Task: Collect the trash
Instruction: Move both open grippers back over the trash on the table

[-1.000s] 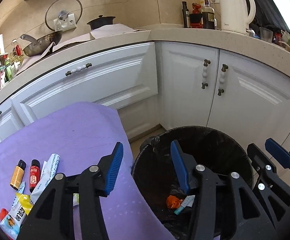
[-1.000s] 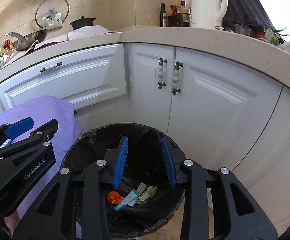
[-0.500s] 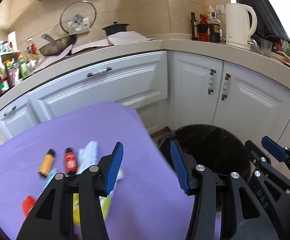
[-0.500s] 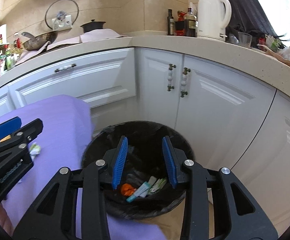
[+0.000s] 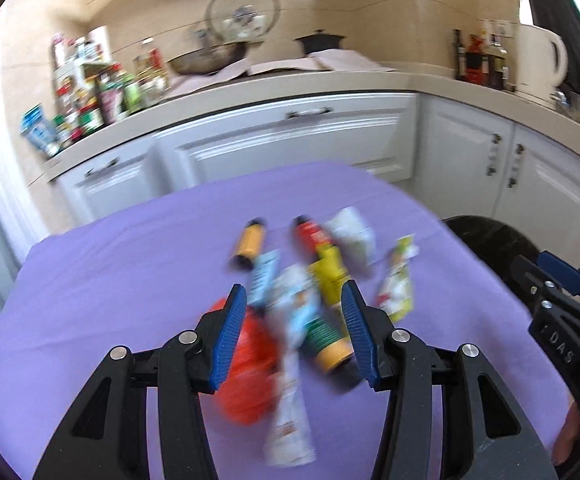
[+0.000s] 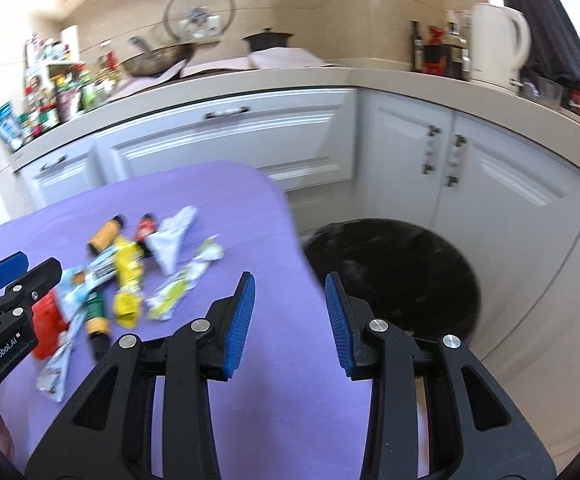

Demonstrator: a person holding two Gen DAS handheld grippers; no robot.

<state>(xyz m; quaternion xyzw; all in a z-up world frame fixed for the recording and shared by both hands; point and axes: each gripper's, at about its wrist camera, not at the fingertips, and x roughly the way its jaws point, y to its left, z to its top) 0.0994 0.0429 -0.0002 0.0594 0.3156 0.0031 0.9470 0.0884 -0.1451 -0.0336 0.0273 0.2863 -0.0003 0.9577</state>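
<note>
Your left gripper (image 5: 294, 328) hangs partly open and empty above the trash pile (image 5: 310, 280) of tubes, wrappers and small bottles on the purple cloth (image 5: 109, 280). Your right gripper (image 6: 290, 312) is also apart and holds nothing, over the cloth's edge beside the black bin (image 6: 402, 264). White cabinets (image 6: 249, 136) and a cluttered counter (image 6: 370, 76) with a kettle (image 6: 498, 44) stand behind.

Bright daylight, motion blur, fisheye warp
</note>
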